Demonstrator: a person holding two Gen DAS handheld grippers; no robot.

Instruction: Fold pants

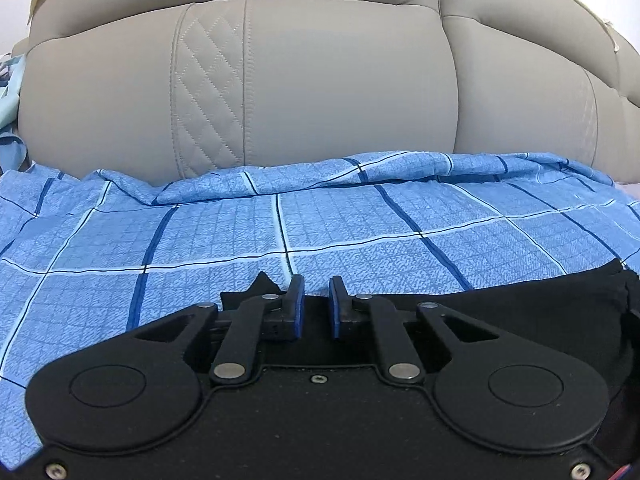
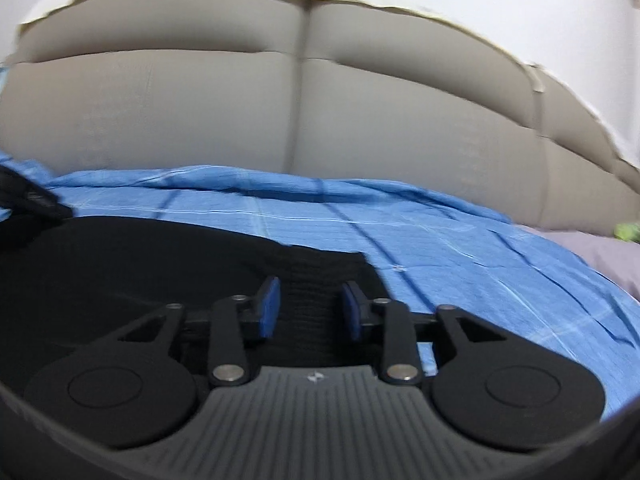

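Observation:
Black pants (image 1: 500, 304) lie on a blue plaid bedsheet (image 1: 360, 216). In the left wrist view my left gripper (image 1: 317, 300) sits low over the pants' far edge, its jaws a narrow gap apart with nothing between them. In the right wrist view the pants (image 2: 120, 264) spread to the left, and their ribbed waistband (image 2: 312, 304) lies between and under the fingers of my right gripper (image 2: 311, 300), which is open wide. The left gripper's black body (image 2: 32, 200) shows at the far left.
A grey padded headboard (image 1: 320, 80) rises behind the bed, also seen in the right wrist view (image 2: 360, 120). A white wall (image 2: 520, 8) is above it. A lilac cloth (image 2: 600, 252) and a small green object (image 2: 628, 232) lie at the far right.

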